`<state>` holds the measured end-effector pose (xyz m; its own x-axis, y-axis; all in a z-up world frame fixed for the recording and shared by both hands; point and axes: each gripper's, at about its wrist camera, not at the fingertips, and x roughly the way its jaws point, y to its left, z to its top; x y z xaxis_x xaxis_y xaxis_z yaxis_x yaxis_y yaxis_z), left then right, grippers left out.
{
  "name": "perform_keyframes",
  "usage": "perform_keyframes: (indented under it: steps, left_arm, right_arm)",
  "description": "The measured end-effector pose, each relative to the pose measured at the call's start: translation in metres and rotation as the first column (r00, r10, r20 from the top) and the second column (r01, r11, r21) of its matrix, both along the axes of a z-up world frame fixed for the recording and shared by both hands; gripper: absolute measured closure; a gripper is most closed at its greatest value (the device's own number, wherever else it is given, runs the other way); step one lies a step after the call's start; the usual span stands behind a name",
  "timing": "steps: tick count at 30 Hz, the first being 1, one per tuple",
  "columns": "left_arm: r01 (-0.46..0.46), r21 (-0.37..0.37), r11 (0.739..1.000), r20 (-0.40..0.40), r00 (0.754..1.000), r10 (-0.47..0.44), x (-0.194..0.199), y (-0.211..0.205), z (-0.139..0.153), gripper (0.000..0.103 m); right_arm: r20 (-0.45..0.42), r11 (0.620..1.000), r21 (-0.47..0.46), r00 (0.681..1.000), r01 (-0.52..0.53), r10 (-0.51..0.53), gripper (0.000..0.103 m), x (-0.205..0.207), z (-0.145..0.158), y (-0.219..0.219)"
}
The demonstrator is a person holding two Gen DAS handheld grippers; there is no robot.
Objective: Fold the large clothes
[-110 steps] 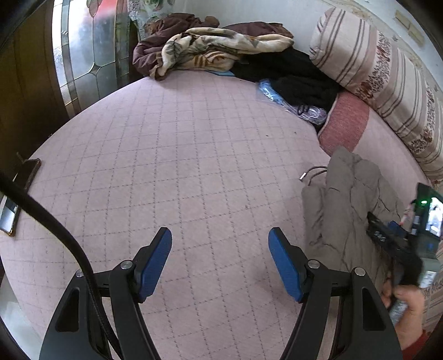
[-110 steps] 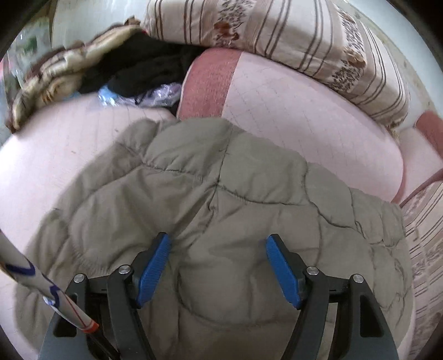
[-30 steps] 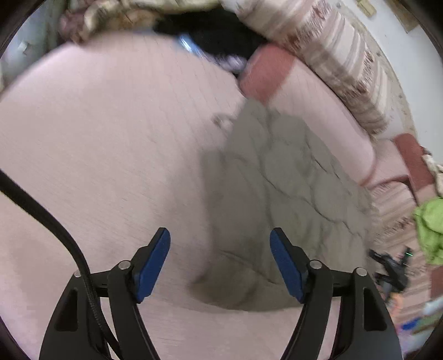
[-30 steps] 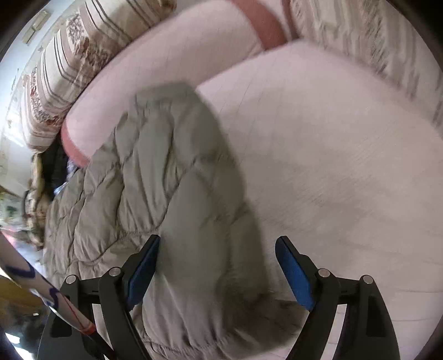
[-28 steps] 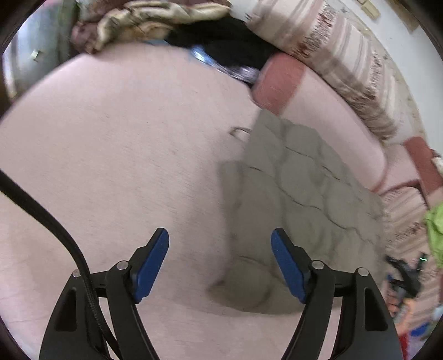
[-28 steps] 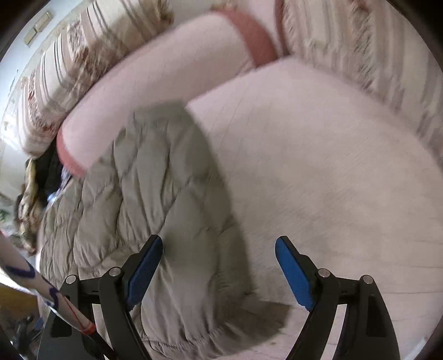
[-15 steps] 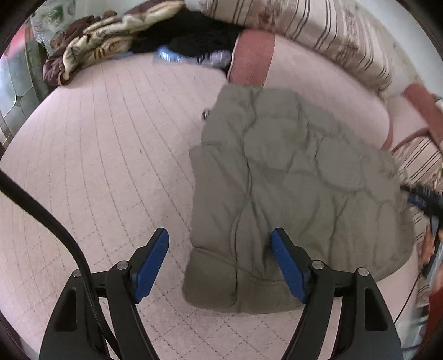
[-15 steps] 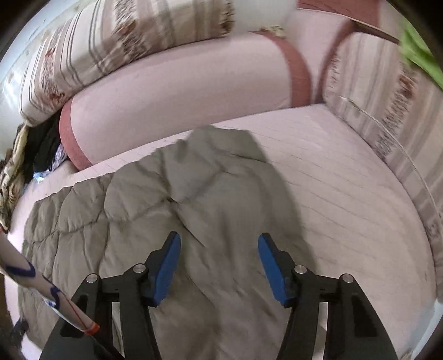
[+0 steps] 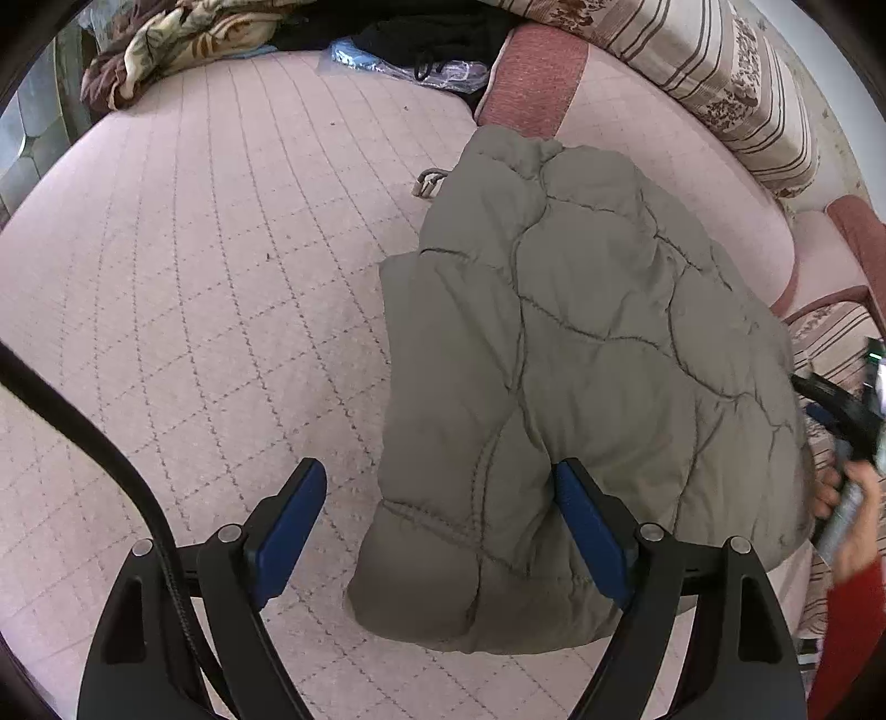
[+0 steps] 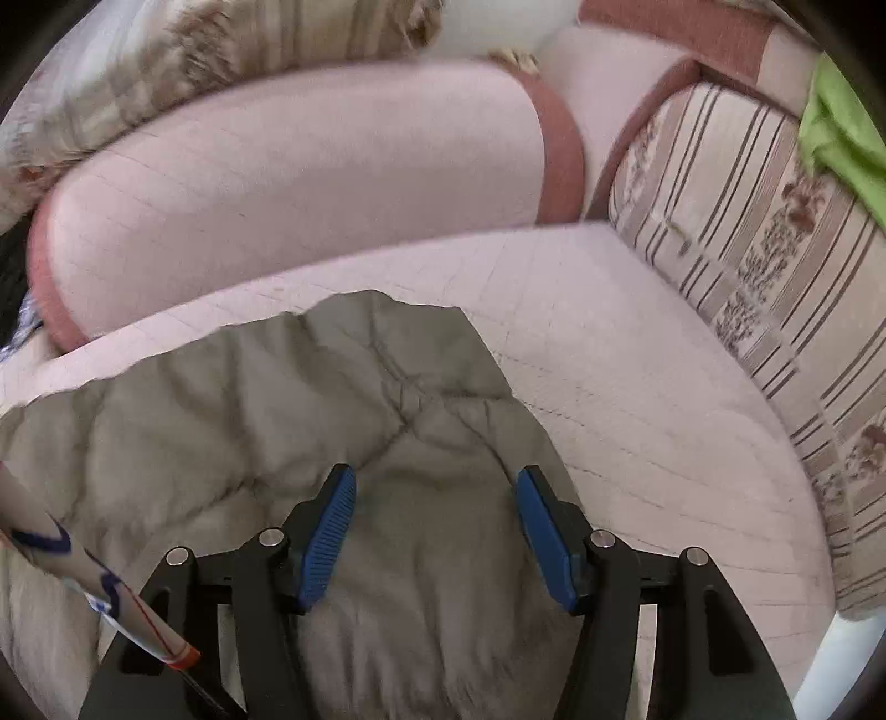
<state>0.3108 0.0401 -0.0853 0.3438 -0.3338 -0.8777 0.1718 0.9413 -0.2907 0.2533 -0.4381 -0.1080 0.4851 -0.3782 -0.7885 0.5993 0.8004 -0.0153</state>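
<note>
An olive-grey quilted jacket (image 9: pixel 581 354) lies folded on the pink quilted bed cover (image 9: pixel 210 266). My left gripper (image 9: pixel 440 518) is open and hangs over the jacket's near left corner, its right finger against the fabric. My right gripper (image 10: pixel 434 523) is open, jaws partly narrowed, with jacket fabric (image 10: pixel 310 387) lying between and under its fingers at the jacket's right end. The right gripper also shows at the right edge of the left wrist view (image 9: pixel 847 410), held in a hand.
A pink bolster (image 10: pixel 288 160) and striped floral cushions (image 10: pixel 775 249) line the back and right side. A pile of blankets and dark clothes (image 9: pixel 221 27) and a plastic bag (image 9: pixel 387 63) lie at the far end. A green cloth (image 10: pixel 841 133) hangs at the right.
Both grippers swung back onto the jacket and came lower and closer. The right gripper's jaws have narrowed around the fabric. The jacket itself lies as before.
</note>
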Motion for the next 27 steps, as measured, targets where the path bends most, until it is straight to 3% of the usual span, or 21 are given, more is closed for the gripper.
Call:
perform_keyframes:
  steps: [5, 8, 10, 13, 17, 21, 27]
  left_arm:
    - [-0.015, 0.003, 1.0, 0.008, 1.0, 0.015, -0.003, 0.002, -0.001, 0.018]
    - [-0.028, -0.019, 0.999, -0.002, 1.0, 0.028, -0.003, 0.005, -0.004, 0.017]
    - [-0.031, -0.028, 0.999, -0.005, 1.0, 0.031, -0.004, 0.007, -0.005, 0.017]
    - [-0.031, -0.037, 0.999, -0.011, 0.999, 0.031, -0.004, 0.009, -0.008, 0.016]
    - [-0.037, -0.031, 0.999, -0.014, 0.999, 0.037, -0.008, 0.013, -0.004, 0.016]
    - [-0.061, -0.022, 0.998, 0.032, 0.998, 0.062, -0.014, 0.026, 0.016, 0.016]
    - [-0.209, 0.096, 0.973, 0.153, 0.969, 0.193, -0.018, 0.058, 0.037, 0.016]
  right_arm:
    - [0.056, 0.994, -0.036, 0.993, -0.101, 0.103, 0.043, -0.086, 0.013, 0.042]
    - [0.043, 0.996, 0.003, 0.995, -0.089, 0.088, 0.043, -0.121, -0.004, 0.043]
    - [-0.019, 0.998, 0.021, 0.998, -0.055, 0.055, 0.044, -0.133, -0.03, 0.035]
    - [-0.015, 0.997, 0.078, 1.0, 0.014, -0.013, 0.044, -0.143, -0.053, 0.009]
    - [0.012, 0.993, 0.101, 0.998, 0.064, -0.066, 0.044, -0.149, -0.037, 0.006]
    - [0.069, 1.0, -0.003, 0.998, -0.01, 0.01, 0.044, -0.151, 0.003, 0.046]
    - [0.121, 0.986, 0.019, 0.98, -0.163, 0.159, 0.044, -0.113, 0.024, 0.115]
